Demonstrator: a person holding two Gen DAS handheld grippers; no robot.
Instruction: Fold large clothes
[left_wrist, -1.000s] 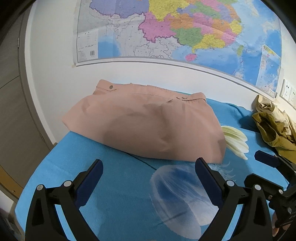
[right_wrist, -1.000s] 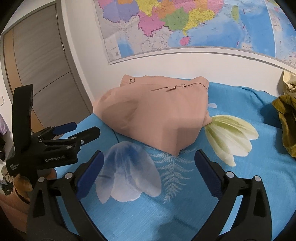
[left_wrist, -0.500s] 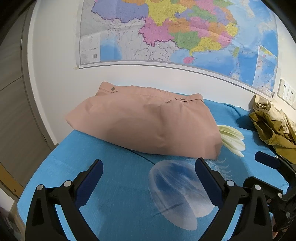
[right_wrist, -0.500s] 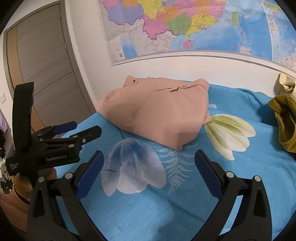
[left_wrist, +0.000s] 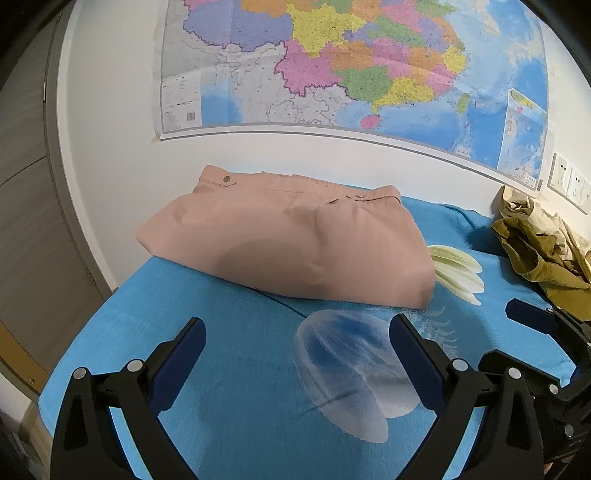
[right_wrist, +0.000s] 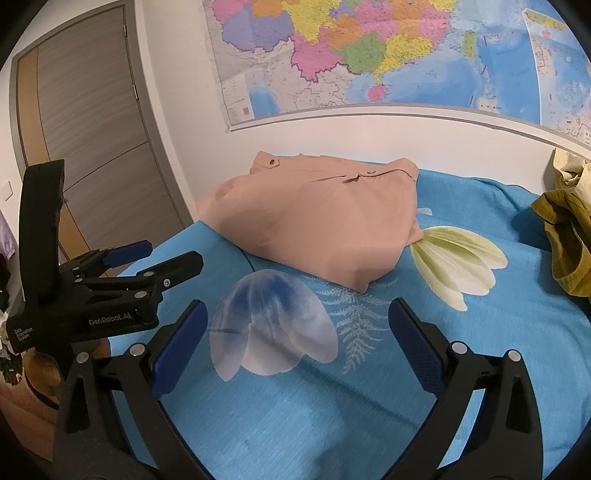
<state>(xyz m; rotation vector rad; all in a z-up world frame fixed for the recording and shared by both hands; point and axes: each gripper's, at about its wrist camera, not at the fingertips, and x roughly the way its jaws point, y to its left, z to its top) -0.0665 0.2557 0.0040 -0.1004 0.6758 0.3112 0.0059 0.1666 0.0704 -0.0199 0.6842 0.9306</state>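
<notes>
Pink garment (left_wrist: 288, 243) folded, frame centre on bed (left_wrist: 229, 332) (looks finished). Left claw (left_wrist: 295, 354), right claw (right_wrist: 297, 336) both spread, empty, clear of cloth.

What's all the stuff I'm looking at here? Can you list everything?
Folded garment: one, pink, on the bed near the wall.
Crumpled clothes: one heap, olive and cream, far right of the bed.
Bedsheet: one, blue with printed flowers and fern.
Map: one, multicoloured, on the wall.
Door: one, grey-brown, left.
Wall sockets: white, far right.
Left gripper: black with blue pads, jaws open, empty.
Right gripper: same, jaws open, empty.
</notes>
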